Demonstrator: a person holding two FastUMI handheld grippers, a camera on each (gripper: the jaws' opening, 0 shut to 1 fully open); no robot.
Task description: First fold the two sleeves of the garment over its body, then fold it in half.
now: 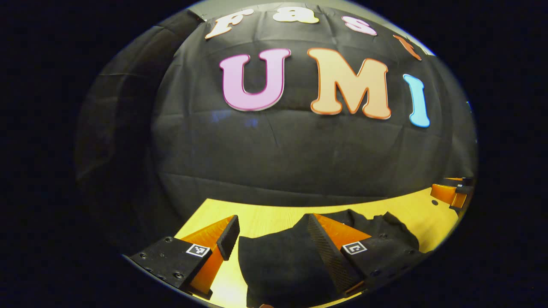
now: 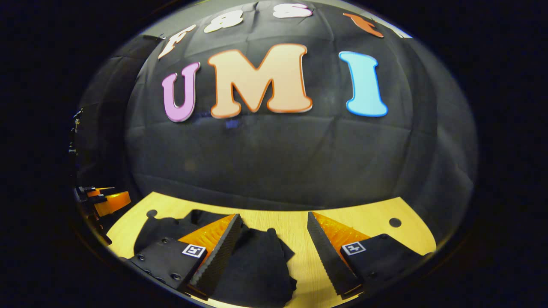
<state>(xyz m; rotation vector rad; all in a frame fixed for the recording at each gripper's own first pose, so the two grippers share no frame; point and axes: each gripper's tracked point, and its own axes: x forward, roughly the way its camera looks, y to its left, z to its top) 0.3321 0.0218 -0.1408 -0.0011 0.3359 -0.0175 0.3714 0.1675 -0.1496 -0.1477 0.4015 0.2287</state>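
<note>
A black garment [image 1: 282, 261] lies crumpled on the light wooden table [image 1: 265, 216]. In the left gripper view my left gripper [image 1: 272, 224] hangs open above it, the cloth spreading below and between its fingers, mostly under the right one. In the right gripper view the same garment [image 2: 252, 261] lies low and left, under my right gripper [image 2: 274, 222], which is open with nothing held; its left finger [image 2: 218, 252] is over the cloth, its right finger over bare wood. The right gripper [image 1: 451, 194] also shows at the far right edge of the left gripper view, and the left gripper [image 2: 105, 201] at the far left of the right gripper view.
The table [image 2: 368, 218] ends against the black cloth wall just behind the garment. Two round holes [image 2: 394, 222] [image 2: 151, 213] mark the tabletop near its back corners. Bare wood lies to the right of the garment in the right gripper view.
</note>
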